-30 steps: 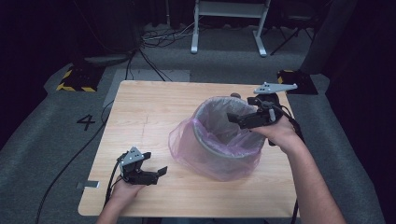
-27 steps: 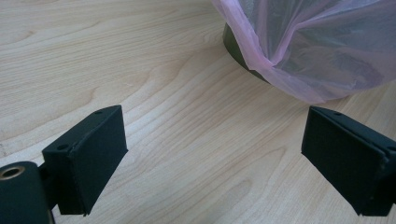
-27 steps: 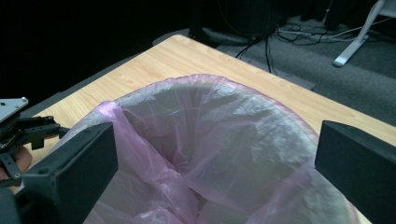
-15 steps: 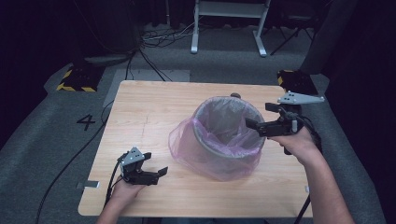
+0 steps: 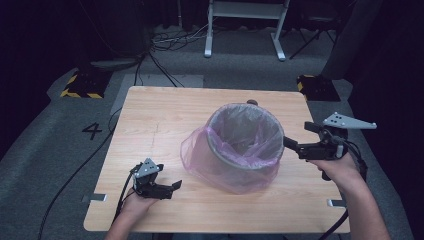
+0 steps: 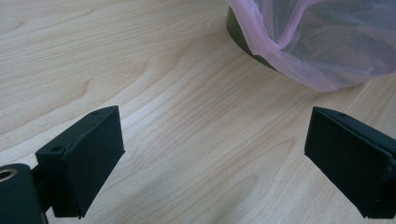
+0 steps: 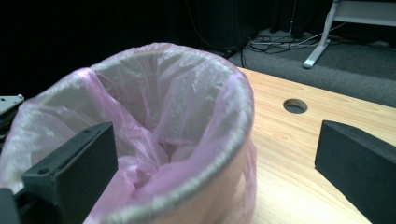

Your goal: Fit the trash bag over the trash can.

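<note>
A grey round bin lined with a thin pink plastic bag stands upright at the middle of the wooden table. The bag's edge is folded over the rim and hangs loose down the bin's left side. My right gripper is held just right of the bin, level with the rim, open and not touching it. In the right gripper view the bin lies between the wide jaws of the gripper. My left gripper rests open on the table near the front left, with bare wood between its jaws. Its own view has this gripper facing the bag's lower edge.
A small round cable hole lies in the table just behind the bin. The table's right edge is close under my right hand. Cables, a white frame leg and a black-yellow block lie on the grey floor beyond.
My right gripper has drawn back from over the bin's rim to the right and slightly down, clear of the bag. The left gripper has stayed put.
</note>
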